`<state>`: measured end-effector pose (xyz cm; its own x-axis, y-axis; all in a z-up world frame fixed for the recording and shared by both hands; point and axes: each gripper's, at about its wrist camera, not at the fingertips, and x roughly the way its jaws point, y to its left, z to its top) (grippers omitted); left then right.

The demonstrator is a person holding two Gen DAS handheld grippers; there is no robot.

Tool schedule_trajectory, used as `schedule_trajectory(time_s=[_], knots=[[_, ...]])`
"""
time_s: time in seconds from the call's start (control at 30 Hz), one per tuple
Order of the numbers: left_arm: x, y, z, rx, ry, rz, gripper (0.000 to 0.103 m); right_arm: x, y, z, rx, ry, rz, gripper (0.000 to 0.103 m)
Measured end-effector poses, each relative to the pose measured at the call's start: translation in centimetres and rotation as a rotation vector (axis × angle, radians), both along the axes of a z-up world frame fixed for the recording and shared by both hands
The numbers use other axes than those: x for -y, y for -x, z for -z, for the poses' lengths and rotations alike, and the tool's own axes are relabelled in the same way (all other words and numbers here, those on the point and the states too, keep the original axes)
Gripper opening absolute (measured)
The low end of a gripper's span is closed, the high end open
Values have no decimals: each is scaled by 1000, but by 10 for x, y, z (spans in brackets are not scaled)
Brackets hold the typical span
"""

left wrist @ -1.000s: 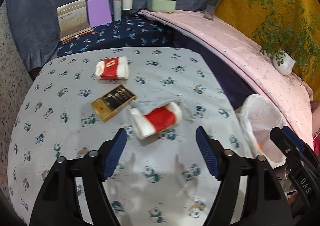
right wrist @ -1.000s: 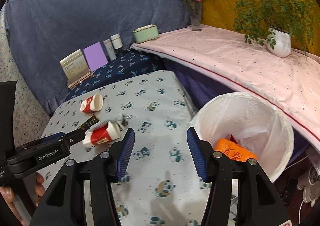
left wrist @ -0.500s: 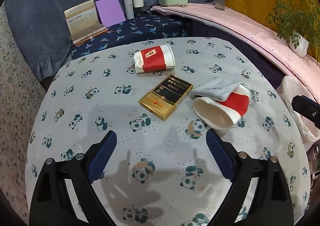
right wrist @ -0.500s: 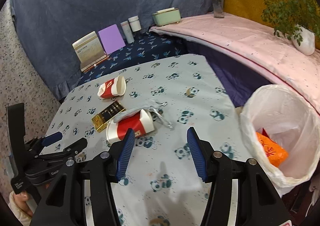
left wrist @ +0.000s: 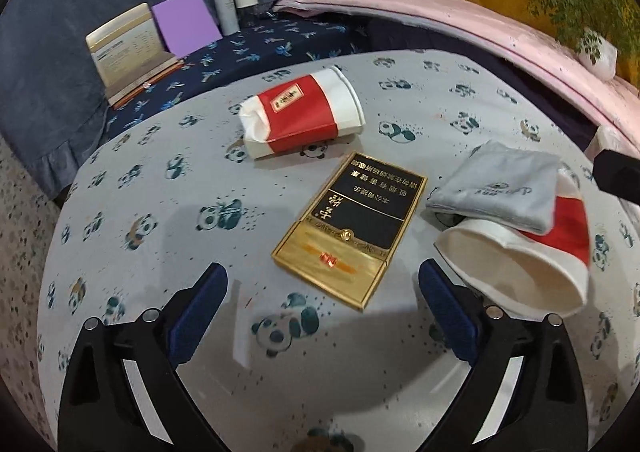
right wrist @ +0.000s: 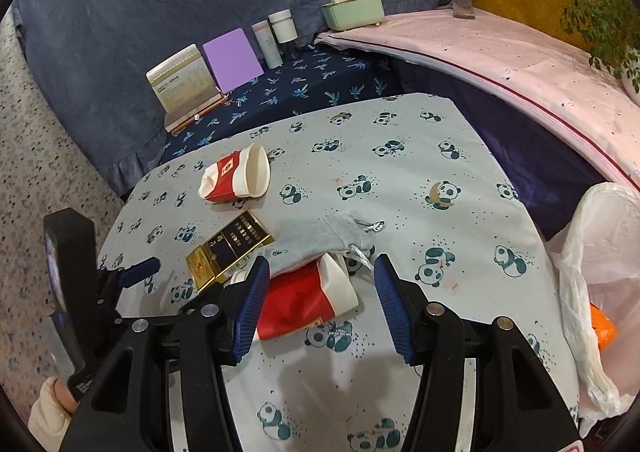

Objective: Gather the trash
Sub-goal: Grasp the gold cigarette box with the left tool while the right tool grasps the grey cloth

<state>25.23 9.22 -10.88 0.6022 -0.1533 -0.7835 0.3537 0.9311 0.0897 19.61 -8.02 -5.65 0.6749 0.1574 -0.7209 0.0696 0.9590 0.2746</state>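
Note:
On the panda-print table lie two crushed red-and-white paper cups, a gold-and-black cigarette box and a grey drawstring pouch. In the left wrist view the box (left wrist: pixel 352 228) lies just ahead of my open left gripper (left wrist: pixel 322 288), the far cup (left wrist: pixel 302 115) behind it, the near cup (left wrist: pixel 528 264) at right under the pouch (left wrist: pixel 500 187). In the right wrist view my open right gripper (right wrist: pixel 316 292) straddles the near cup (right wrist: pixel 308 300); the pouch (right wrist: pixel 316 244), box (right wrist: pixel 228 250) and far cup (right wrist: pixel 236 177) lie beyond. The left gripper (right wrist: pixel 132 276) shows at left.
A white trash bag (right wrist: pixel 600 252) with orange trash inside hangs at the table's right edge. Behind the table a dark-blue shelf holds a calendar (right wrist: pixel 182 83), a purple card (right wrist: pixel 232 59), two bottles and a green box (right wrist: pixel 354 9). A pink-covered ledge carries plants.
Both grippers have moved left and closer to the table. The left one now faces the cigarette box instead of the near cup; the right one has come from the bag to the near cup.

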Motion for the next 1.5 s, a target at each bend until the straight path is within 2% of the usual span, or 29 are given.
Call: schedule_trajectory(time_s=[0.13, 0.2, 0.3, 0.47, 0.77, 0.9, 1.07, 1.33, 1.47, 1.5], knots=[[0, -9, 7, -27, 32, -7, 89, -1, -6, 5, -8, 2, 0, 53], [-2, -11, 7, -49, 72, -5, 73, -2, -7, 6, -9, 8, -3, 53], [-3, -8, 4, -51, 83, -21, 65, -4, -6, 8, -11, 6, -6, 53], [-4, 9, -1, -53, 104, -64, 63, -6, -1, 8, -12, 0, -7, 53], [-15, 34, -6, -112, 190, -239, 62, -10, 7, 0, 11, -1, -6, 53], [-13, 38, -5, -134, 214, -264, 62, -14, 6, -2, 13, 0, -21, 53], [-9, 38, -3, -139, 204, -275, 62, -20, 1, 3, 2, -11, -43, 49], [-9, 38, -3, -143, 215, -275, 62, -33, -19, 22, -36, -21, -73, 31], [-10, 38, -3, -148, 220, -274, 62, -34, -24, 25, -40, -33, -80, 5], [-10, 38, -4, -151, 225, -274, 62, -34, -23, 23, -31, -32, -78, 5]])
